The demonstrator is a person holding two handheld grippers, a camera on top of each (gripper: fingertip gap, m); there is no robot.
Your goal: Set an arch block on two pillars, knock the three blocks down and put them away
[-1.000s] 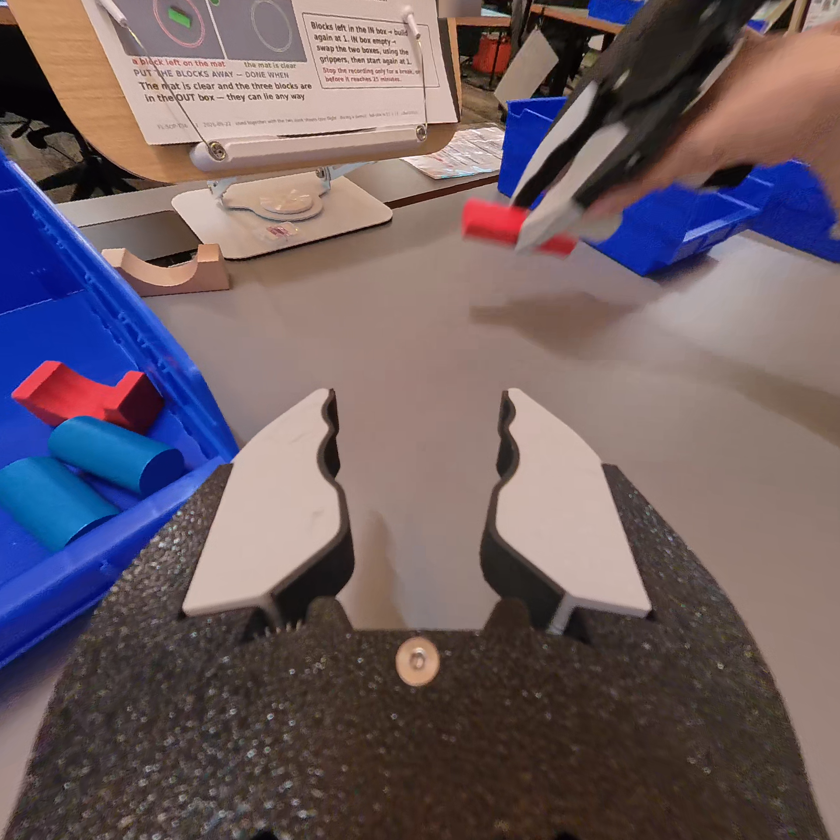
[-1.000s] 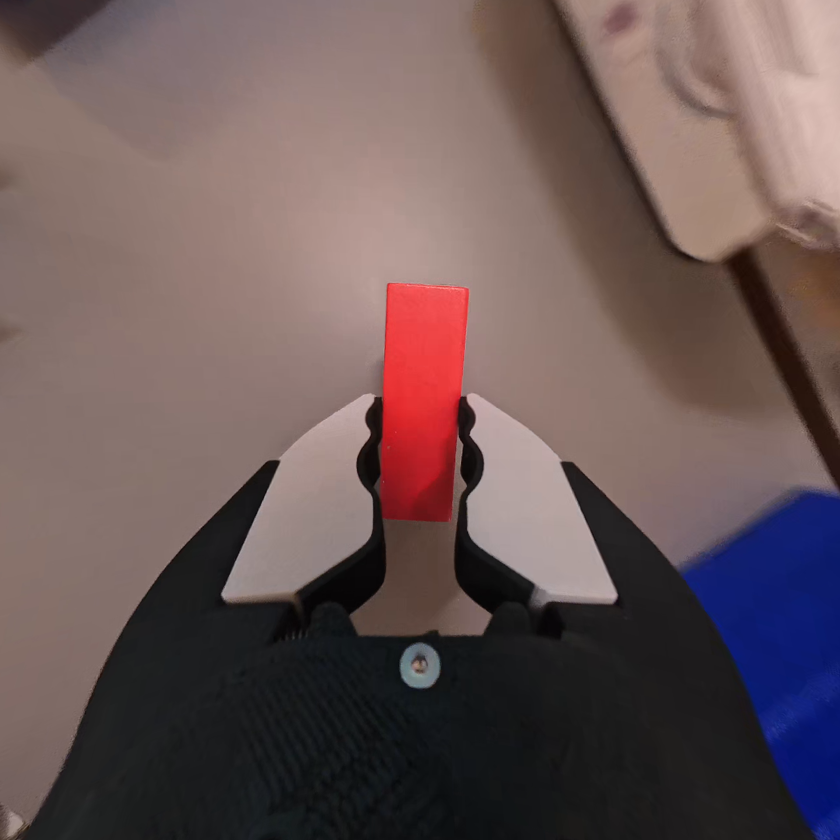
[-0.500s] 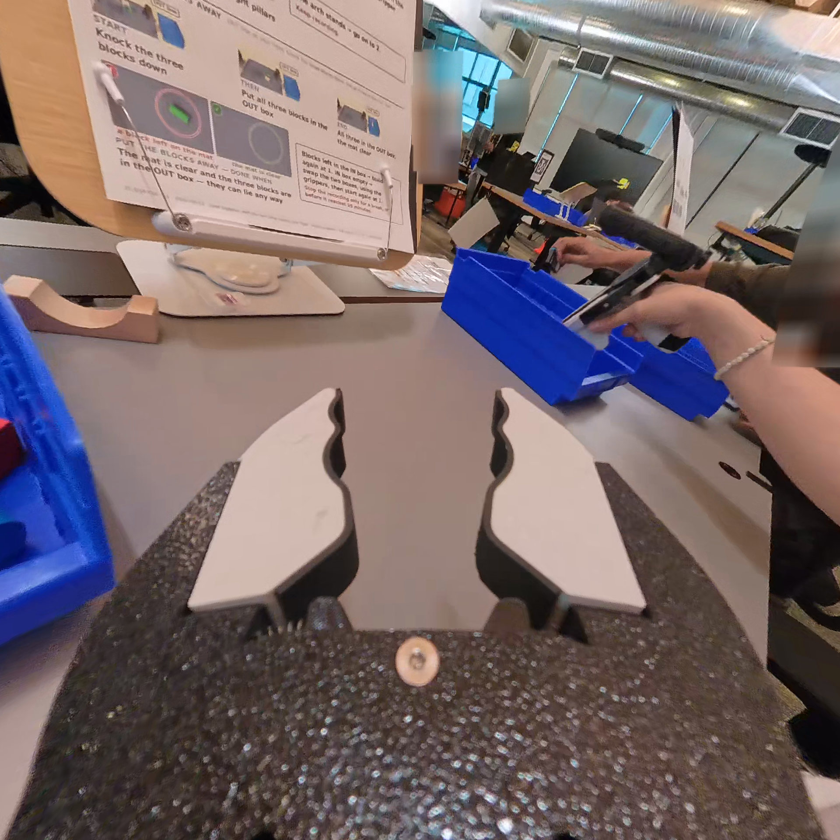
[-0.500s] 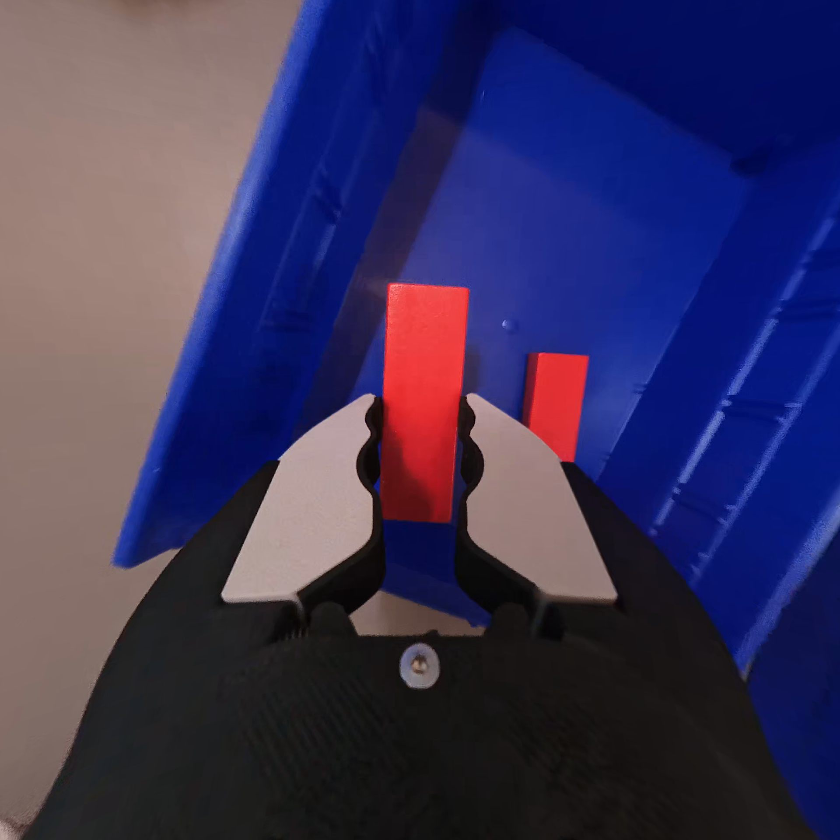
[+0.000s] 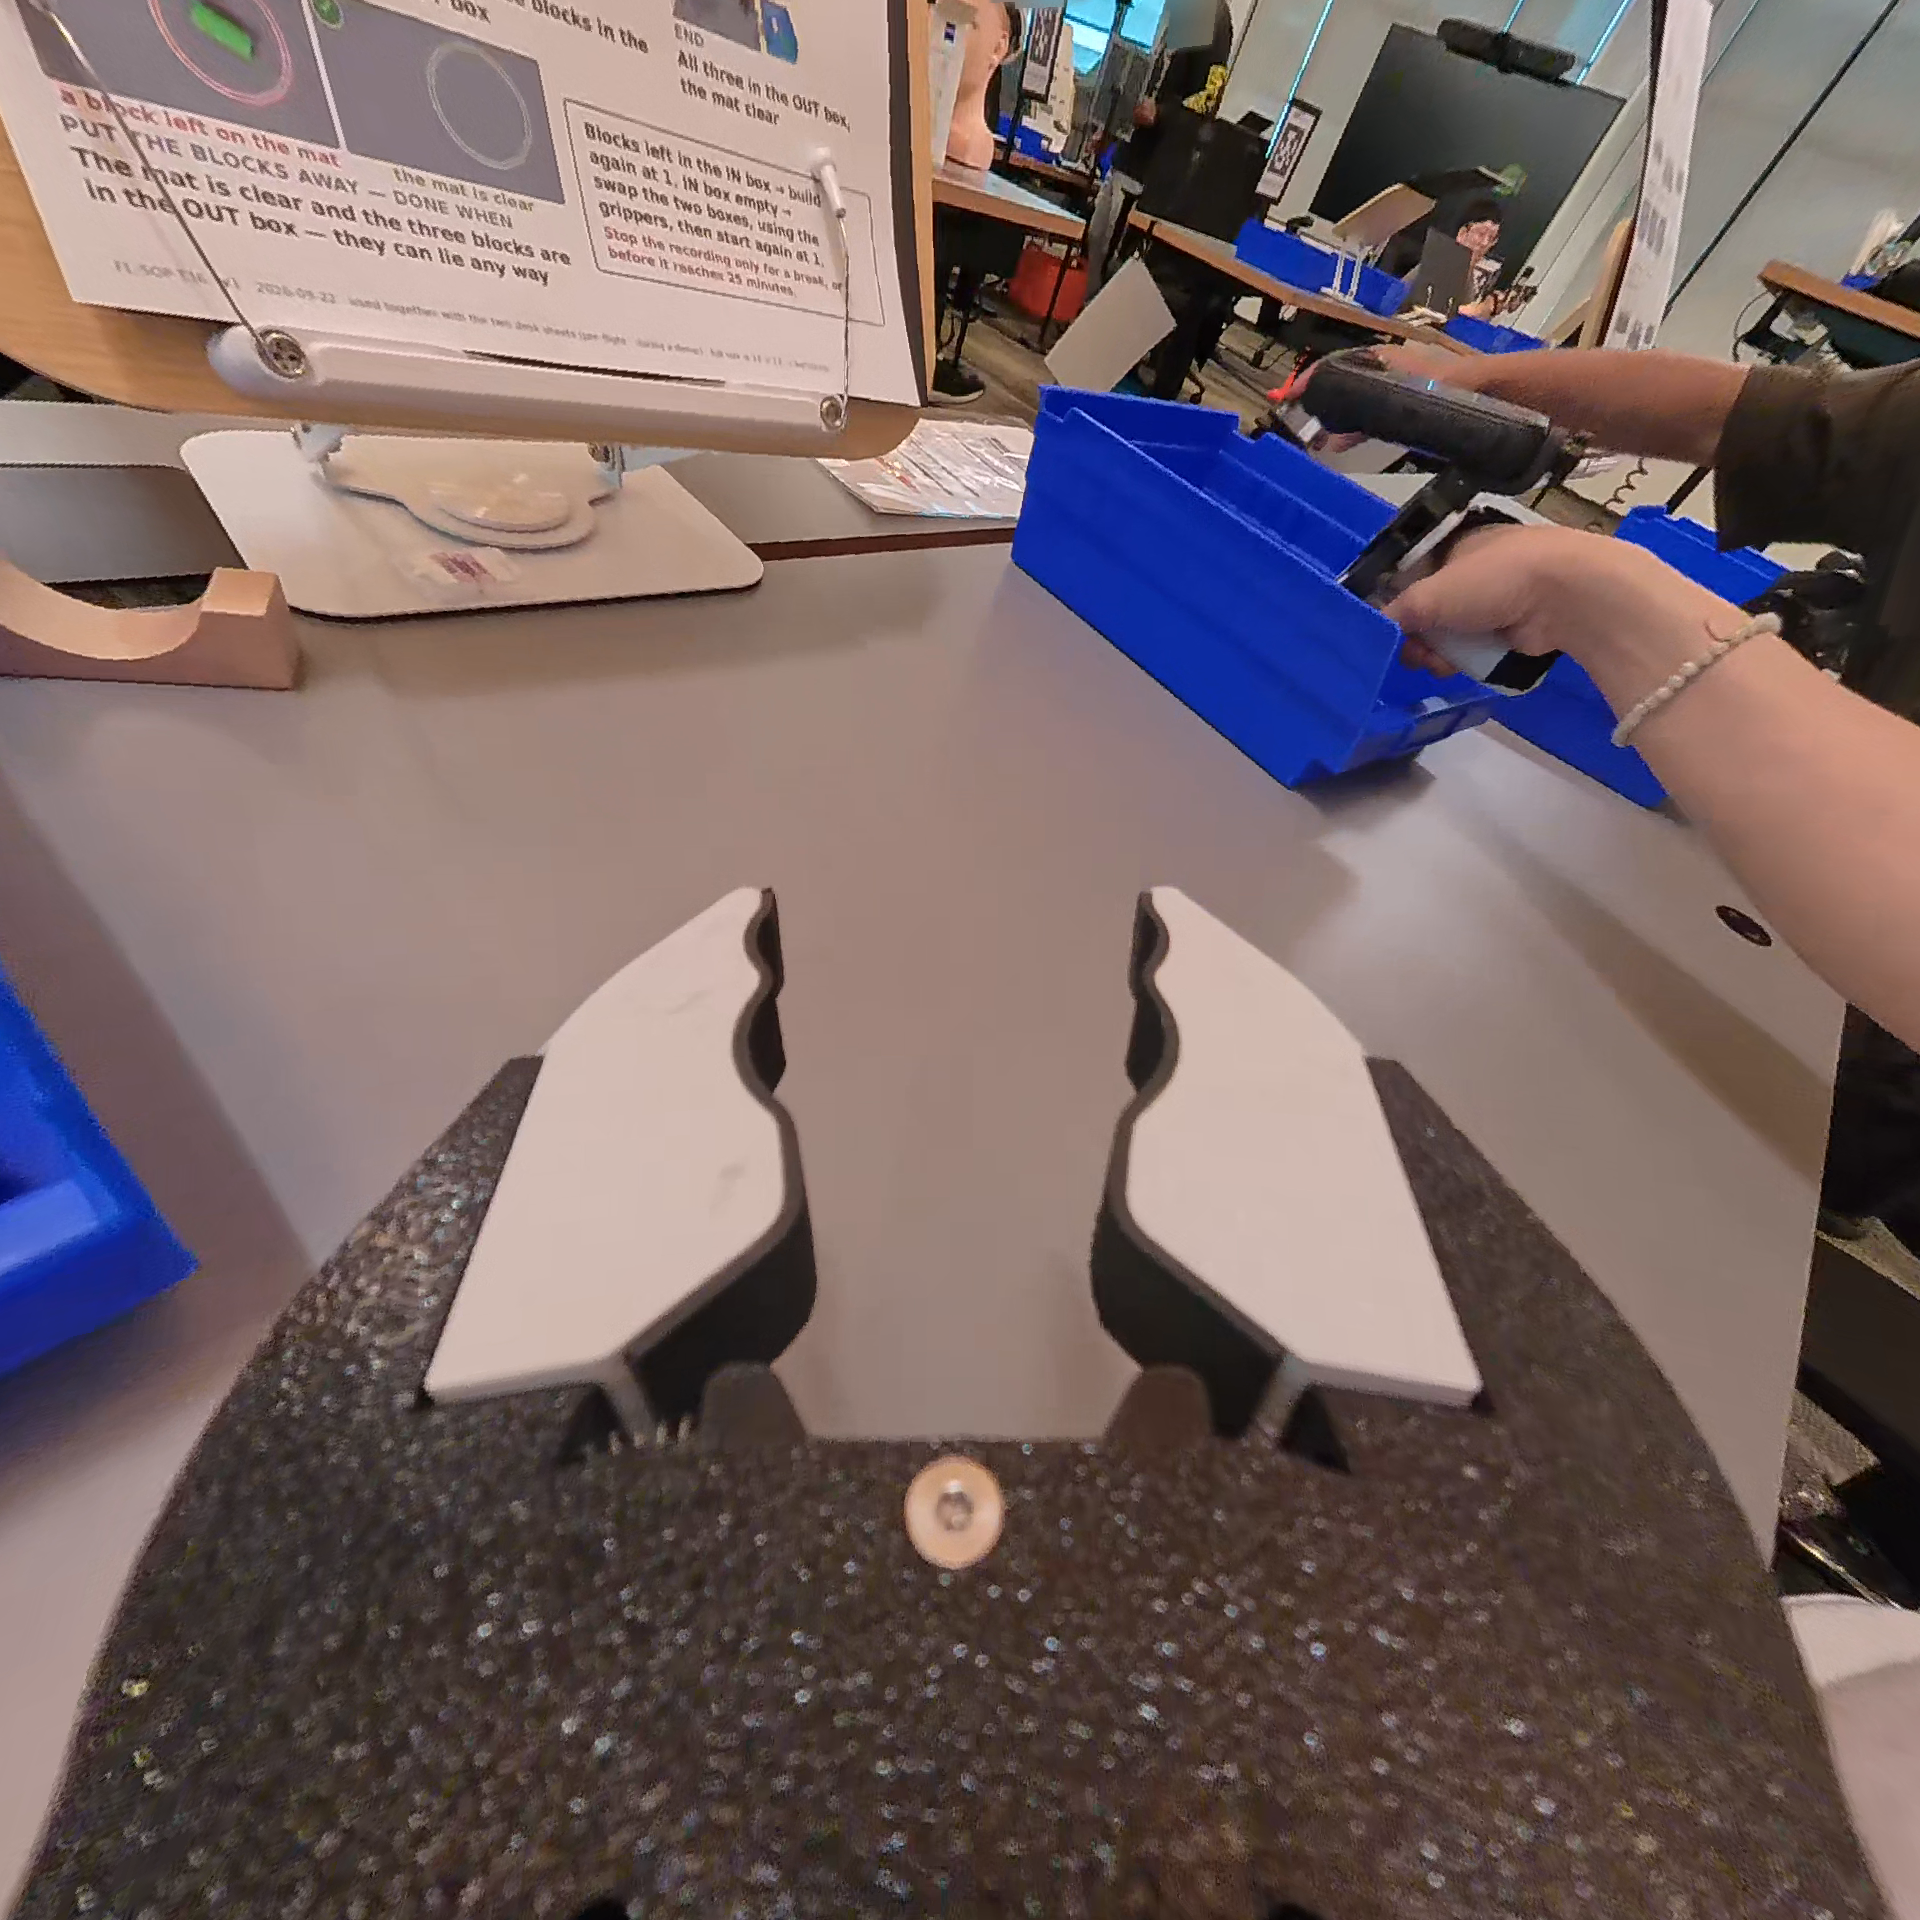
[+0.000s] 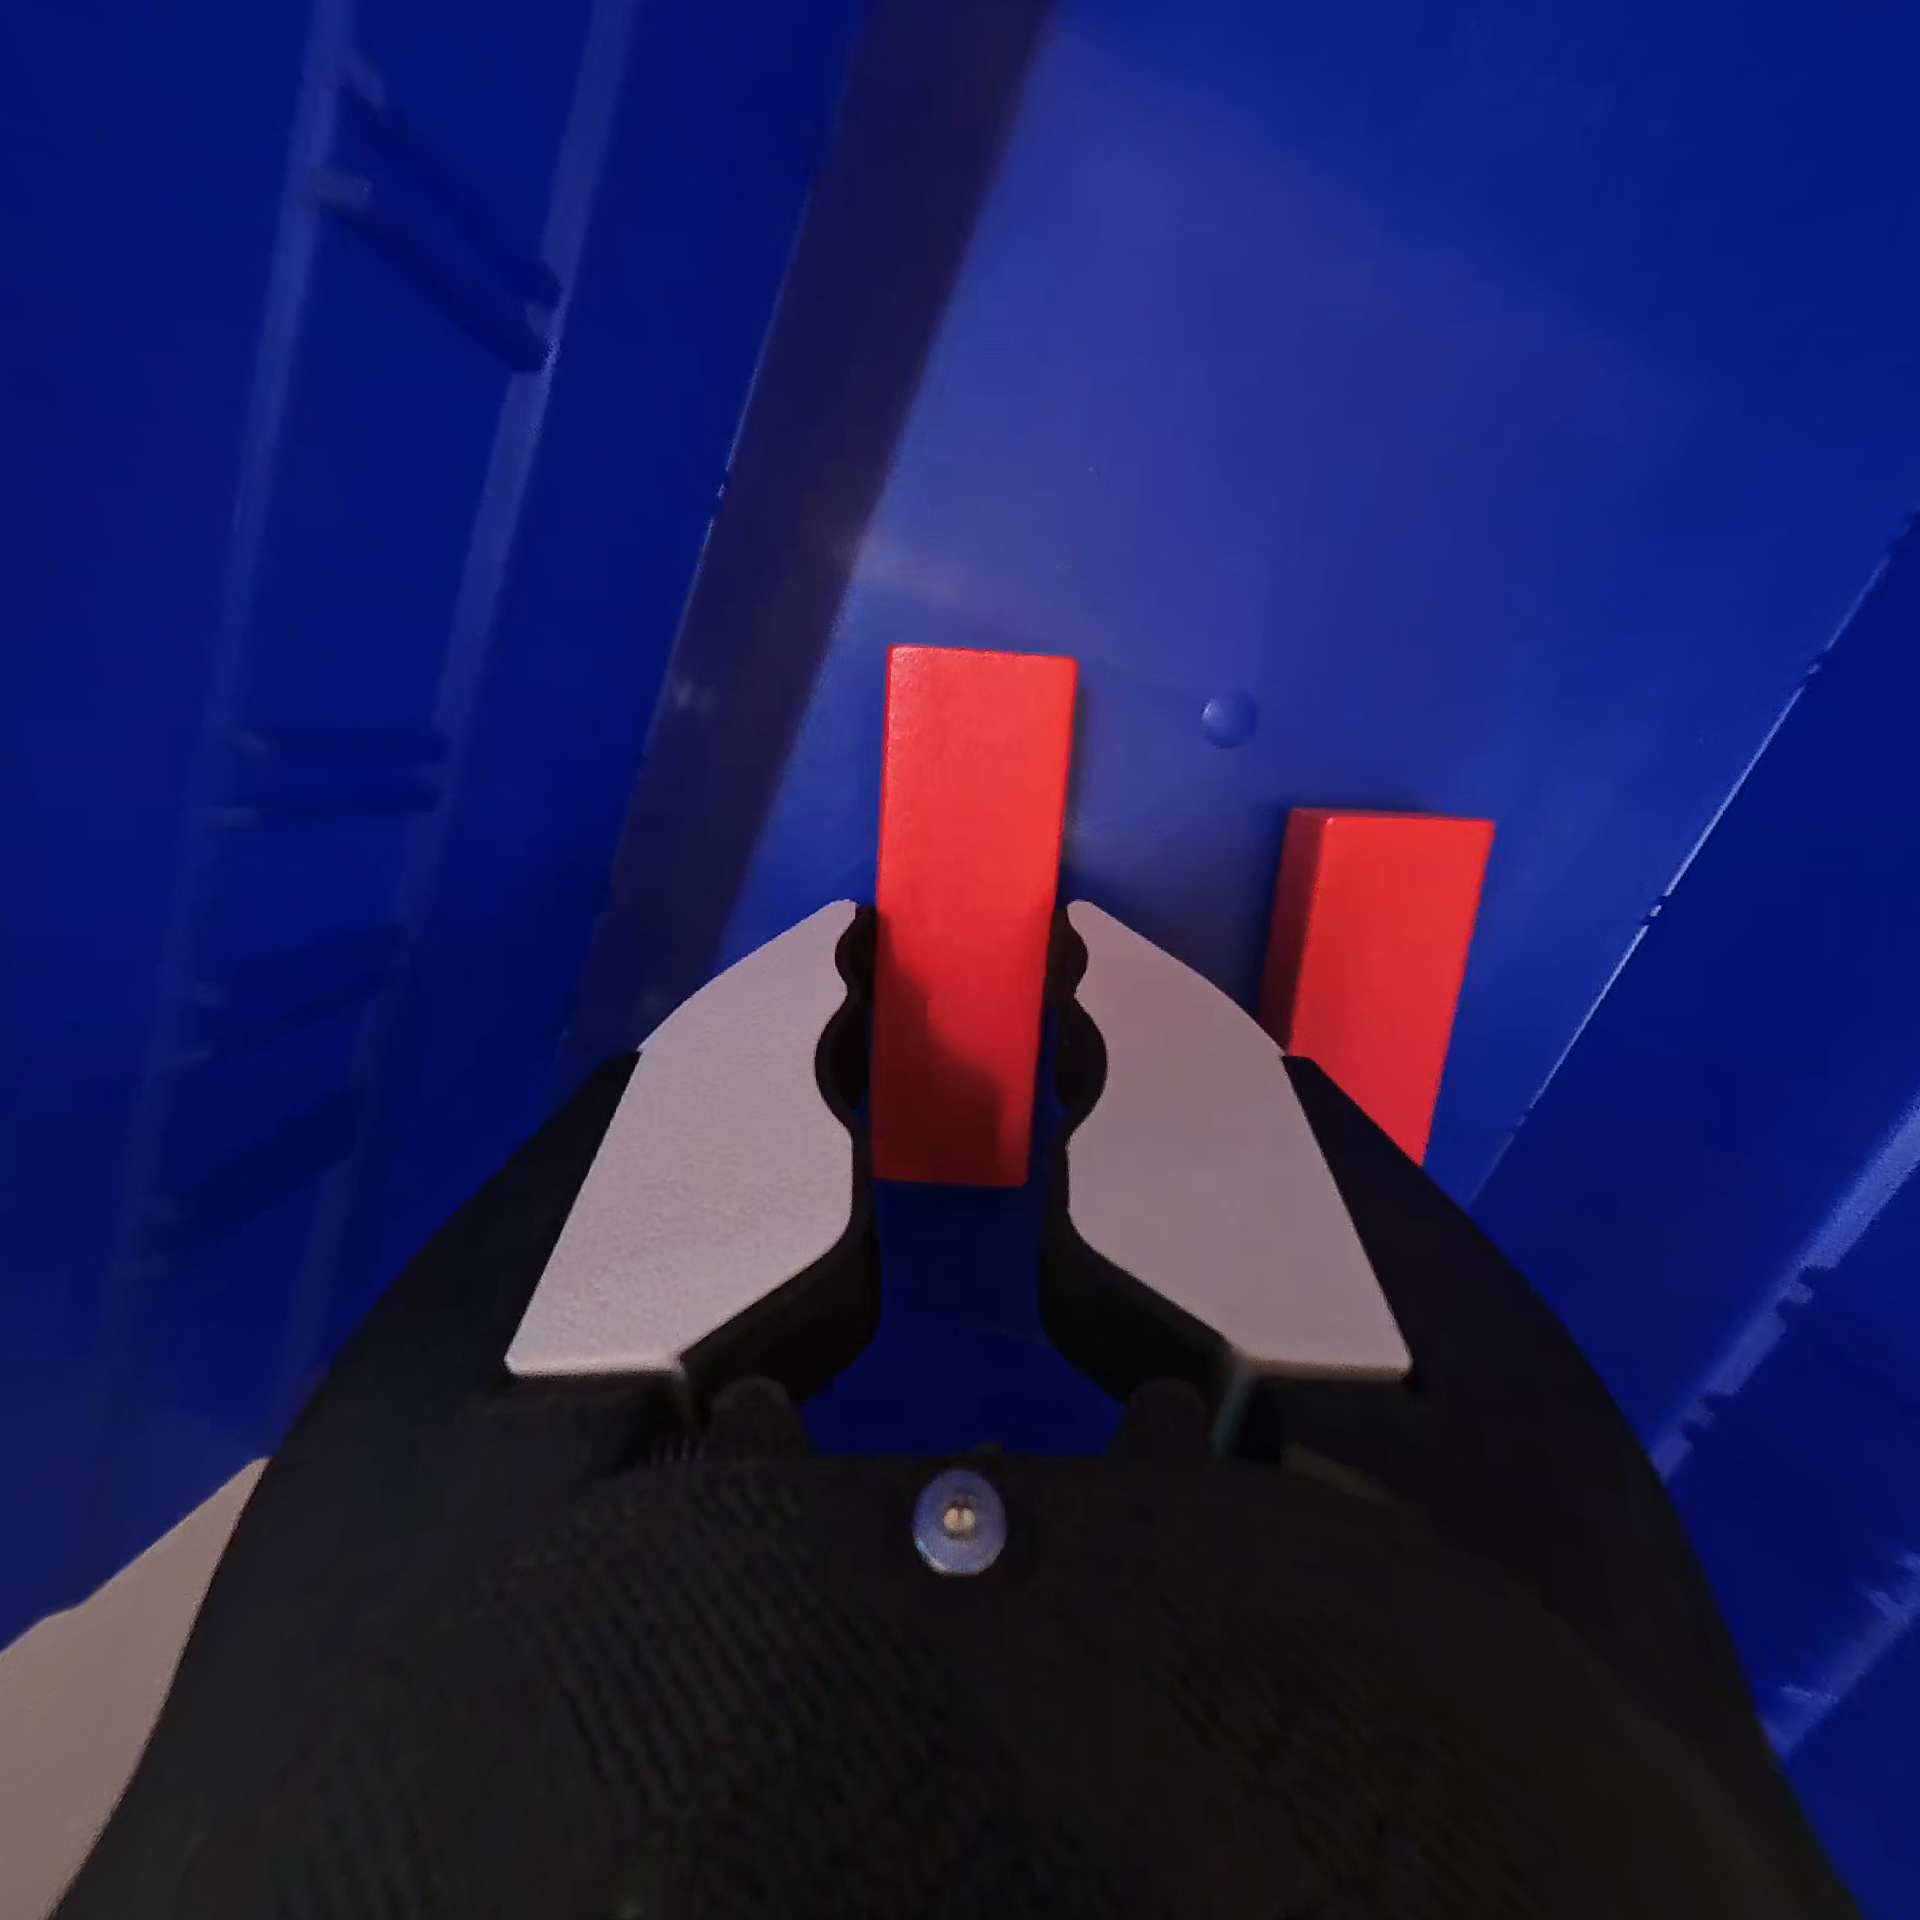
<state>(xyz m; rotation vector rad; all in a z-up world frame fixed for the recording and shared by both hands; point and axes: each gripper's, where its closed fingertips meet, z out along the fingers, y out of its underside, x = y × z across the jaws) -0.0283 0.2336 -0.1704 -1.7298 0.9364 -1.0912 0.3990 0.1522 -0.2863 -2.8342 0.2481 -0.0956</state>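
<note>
Currently the right tongs (image 6: 961,914) are pinching a red rectangular block (image 6: 971,883) by its long side faces, about mid-length, far end sticking out past the tips. It hangs inside a blue bin (image 6: 416,520), low over the floor; can't tell if it touches. A second red block (image 6: 1371,956) lies on the bin floor just beside it, apart. Left tongs (image 5: 951,914) are spread wide, nothing between them, hovering over the bare grey surface (image 5: 935,727). From that side, the hand (image 5: 1507,613) holding the right tool is at the blue bin (image 5: 1195,582). My read: block looks rigid, light, painted smooth, so flat parallel sides are the right place to clamp; a grip near an end would likely let it pivot.
</note>
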